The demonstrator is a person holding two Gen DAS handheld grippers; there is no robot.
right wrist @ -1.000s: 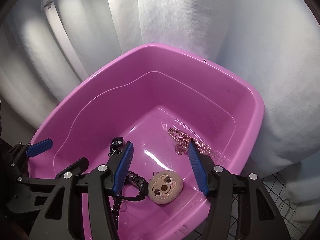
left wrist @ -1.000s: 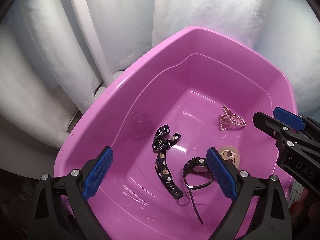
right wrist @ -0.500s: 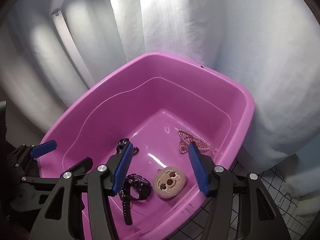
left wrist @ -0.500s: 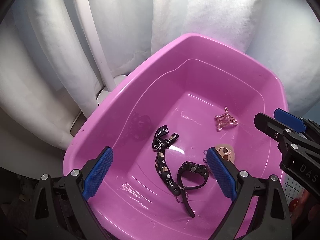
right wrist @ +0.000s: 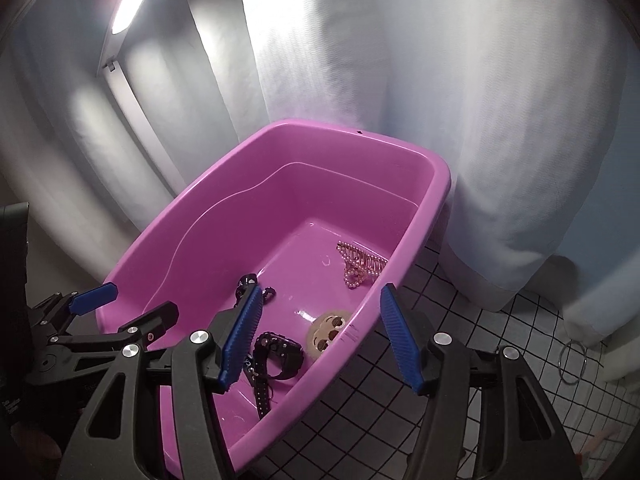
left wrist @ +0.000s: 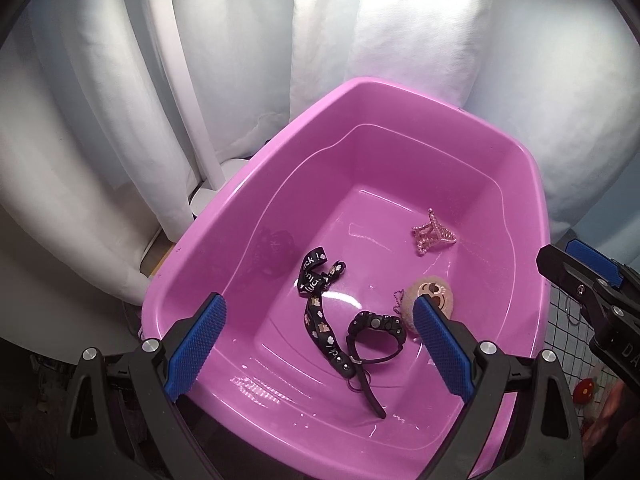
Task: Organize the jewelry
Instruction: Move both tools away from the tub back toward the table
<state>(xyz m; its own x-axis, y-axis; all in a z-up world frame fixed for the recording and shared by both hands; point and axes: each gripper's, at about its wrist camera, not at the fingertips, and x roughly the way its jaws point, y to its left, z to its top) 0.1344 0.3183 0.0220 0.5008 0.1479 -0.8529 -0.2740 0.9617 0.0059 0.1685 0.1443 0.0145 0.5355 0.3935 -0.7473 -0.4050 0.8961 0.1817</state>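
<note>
pink plastic tub holds the pearl comb, watch and lanyard, both grippers' fingers wide and empty above; risk: grabbing the overlapping watch strap drags the lanyard along.

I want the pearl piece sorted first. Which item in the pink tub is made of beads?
The pink beaded comb, alone near the tub's far right corner; the watch, lanyard and plush charm have none.
</note>
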